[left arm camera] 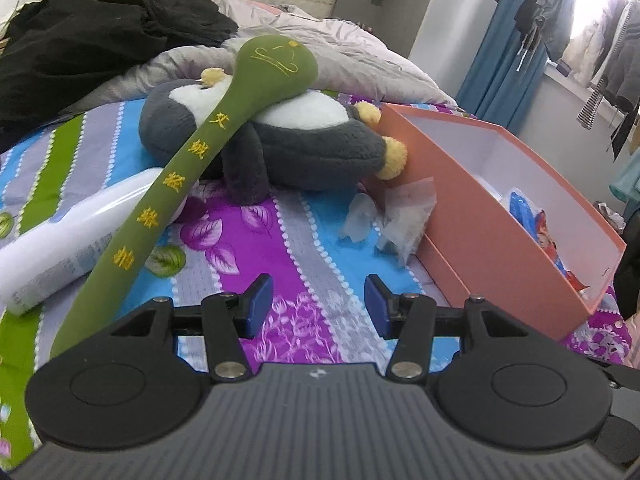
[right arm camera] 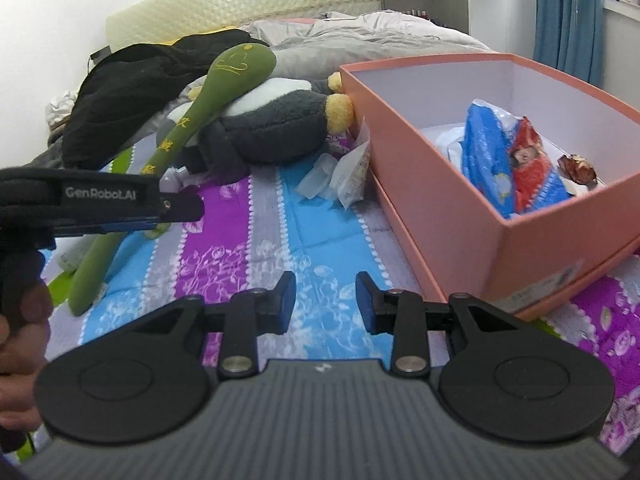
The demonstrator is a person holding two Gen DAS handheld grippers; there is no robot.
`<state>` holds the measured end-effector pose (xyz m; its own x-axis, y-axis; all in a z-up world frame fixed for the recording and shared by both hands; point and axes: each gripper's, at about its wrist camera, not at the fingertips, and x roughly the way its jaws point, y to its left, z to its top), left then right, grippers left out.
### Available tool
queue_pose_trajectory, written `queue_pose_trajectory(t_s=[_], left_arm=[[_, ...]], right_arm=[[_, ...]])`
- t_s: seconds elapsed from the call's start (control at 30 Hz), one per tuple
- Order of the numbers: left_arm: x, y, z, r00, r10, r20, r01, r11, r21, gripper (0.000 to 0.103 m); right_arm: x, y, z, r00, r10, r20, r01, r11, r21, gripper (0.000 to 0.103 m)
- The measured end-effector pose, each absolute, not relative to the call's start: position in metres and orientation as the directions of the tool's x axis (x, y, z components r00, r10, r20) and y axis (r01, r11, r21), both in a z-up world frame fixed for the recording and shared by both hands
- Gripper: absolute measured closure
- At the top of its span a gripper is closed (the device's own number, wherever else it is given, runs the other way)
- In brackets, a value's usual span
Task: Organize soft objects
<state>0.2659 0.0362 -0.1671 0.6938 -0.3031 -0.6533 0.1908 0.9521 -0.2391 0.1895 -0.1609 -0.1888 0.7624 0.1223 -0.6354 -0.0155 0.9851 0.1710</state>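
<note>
A grey and white plush penguin (left arm camera: 280, 136) lies on the patterned bedsheet, beside the open pink box (left arm camera: 480, 216). A long green soft hammer (left arm camera: 192, 168) with yellow lettering leans across the penguin. My left gripper (left arm camera: 318, 306) is open and empty, low over the sheet in front of the penguin. My right gripper (right arm camera: 325, 300) is open and empty, just left of the pink box (right arm camera: 440, 200). The penguin (right arm camera: 272, 120) and green hammer (right arm camera: 188, 128) lie further back in the right wrist view. The left gripper body (right arm camera: 100, 200) shows at the left there.
A white bottle (left arm camera: 68, 240) lies under the hammer. Crumpled clear wrappers (left arm camera: 392, 216) sit by the box corner. The box holds a blue and red packet (right arm camera: 512, 160) and a small wrapper (right arm camera: 578, 166). Black clothing (left arm camera: 80, 40) and a grey quilt (left arm camera: 320, 40) lie behind.
</note>
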Motion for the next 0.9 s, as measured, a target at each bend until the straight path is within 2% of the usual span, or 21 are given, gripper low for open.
queue_pose_trajectory(t_s=[0.27, 0.47, 0.67, 0.9], left_arm=[[0.307, 0.037, -0.187, 0.688, -0.292, -0.664, 0.196, 0.956, -0.217, 0.047], [0.332, 0.03, -0.2, 0.665, -0.329, -0.671, 0.215, 0.944, -0.25, 0.047], [0.363, 0.018, -0.209, 0.638, -0.392, -0.663, 0.257, 0.92, -0.297, 0.047], [0.4, 0.005, -0.225, 0.586, -0.451, -0.673, 0.293, 0.892, -0.343, 0.048]], right_arm=[[0.228, -0.145, -0.198, 0.809, 0.07, -0.583, 0.008, 0.991, 0.131, 0.067], [0.254, -0.135, -0.202, 0.835, 0.019, -0.55, 0.032, 0.996, 0.082, 0.067], [0.279, -0.143, -0.218, 0.81, -0.034, -0.586, 0.099, 0.992, 0.079, 0.068], [0.293, -0.142, -0.227, 0.803, -0.031, -0.595, 0.11, 0.989, 0.098, 0.069]])
